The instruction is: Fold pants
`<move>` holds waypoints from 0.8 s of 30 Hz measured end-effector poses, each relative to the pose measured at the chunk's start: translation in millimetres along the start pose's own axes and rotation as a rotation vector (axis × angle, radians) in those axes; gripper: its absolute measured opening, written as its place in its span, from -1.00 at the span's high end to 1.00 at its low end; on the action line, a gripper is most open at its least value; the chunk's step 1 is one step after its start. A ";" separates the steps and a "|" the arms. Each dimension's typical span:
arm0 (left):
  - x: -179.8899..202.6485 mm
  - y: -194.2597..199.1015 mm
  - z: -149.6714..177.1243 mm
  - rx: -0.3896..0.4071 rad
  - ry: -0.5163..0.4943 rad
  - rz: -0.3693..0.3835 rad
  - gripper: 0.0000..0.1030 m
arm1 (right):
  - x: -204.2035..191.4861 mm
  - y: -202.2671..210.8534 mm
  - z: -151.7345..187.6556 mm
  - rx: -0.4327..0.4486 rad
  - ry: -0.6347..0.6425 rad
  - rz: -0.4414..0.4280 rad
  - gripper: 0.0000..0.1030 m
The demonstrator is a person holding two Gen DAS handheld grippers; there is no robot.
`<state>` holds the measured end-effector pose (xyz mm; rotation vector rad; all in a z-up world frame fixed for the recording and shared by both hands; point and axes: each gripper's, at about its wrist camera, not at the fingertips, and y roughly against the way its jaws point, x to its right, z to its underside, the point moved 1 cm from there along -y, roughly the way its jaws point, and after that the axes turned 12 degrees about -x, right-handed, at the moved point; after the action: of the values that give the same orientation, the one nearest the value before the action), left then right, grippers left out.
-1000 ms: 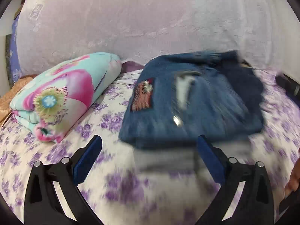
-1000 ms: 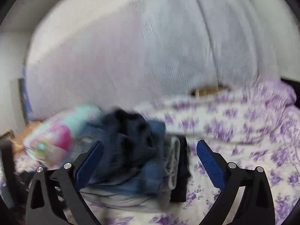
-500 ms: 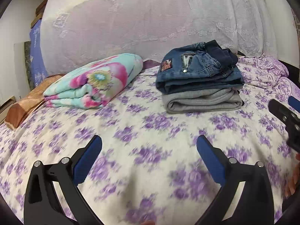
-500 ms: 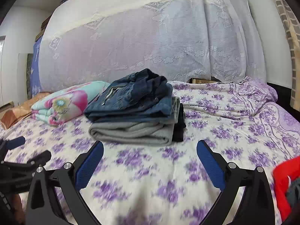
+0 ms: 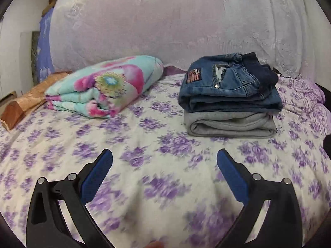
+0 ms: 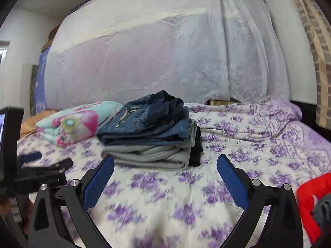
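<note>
Left gripper spread, empty, over floral sheet; right gripper spread, empty; folded jeans atop grey pants, far right

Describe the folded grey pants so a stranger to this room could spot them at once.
Start at the bed with the purple-flowered sheet and find the stack of folded clothes to the right of the rolled floral blanket. The grey pants are the layer directly under the blue jeans. They are plain, soft grey knit, not denim, with no patch or buttons.
</note>
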<state>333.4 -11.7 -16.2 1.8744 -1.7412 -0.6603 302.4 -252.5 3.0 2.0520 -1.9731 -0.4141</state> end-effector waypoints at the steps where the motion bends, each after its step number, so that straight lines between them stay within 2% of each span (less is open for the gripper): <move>1: 4.4 -7.4 -4.3 -0.002 -0.007 -0.006 -0.91 | 3.0 -8.5 -3.5 -0.012 -0.019 0.002 -0.93; 5: 17.7 -28.1 -16.6 -0.003 -0.053 -0.029 -0.91 | 9.8 -47.0 -18.2 -0.049 -0.077 -0.023 -0.93; 8: 26.2 -43.6 -26.7 -0.019 -0.077 -0.020 -0.91 | 4.0 -75.2 -27.9 -0.083 -0.070 -0.039 -0.93; 12: 35.8 -65.2 -41.6 -0.044 -0.092 -0.022 -0.91 | -3.9 -97.4 -39.3 -0.068 -0.051 -0.009 -0.93; 14: 39.7 -75.6 -47.0 -0.065 -0.100 -0.015 -0.91 | -4.7 -109.2 -42.9 -0.088 -0.043 -0.021 -0.93; 16: 42.0 -85.1 -49.5 -0.104 -0.107 -0.006 -0.91 | -1.8 -124.0 -42.9 -0.147 -0.057 -0.022 -0.93; 18: 41.9 -91.6 -50.7 -0.140 -0.104 -0.012 -0.91 | 5.0 -142.6 -40.9 -0.245 -0.093 -0.031 -0.93; 20: 40.4 -91.5 -50.1 -0.141 -0.099 -0.009 -0.91 | 11.7 -149.2 -39.1 -0.285 -0.132 -0.042 -0.93; 22: 39.6 -86.5 -48.6 -0.121 -0.100 0.001 -0.91 | 14.0 -142.2 -38.9 -0.250 -0.145 -0.046 -0.93; 24: 38.9 -76.1 -44.5 -0.087 -0.106 -0.003 -0.91 | 9.4 -121.4 -38.1 -0.169 -0.130 -0.002 -0.93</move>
<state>422.6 -44.4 -32.4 1.8125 -1.7457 -0.8376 429.4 -257.3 -8.2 1.9673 -1.9334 -0.7055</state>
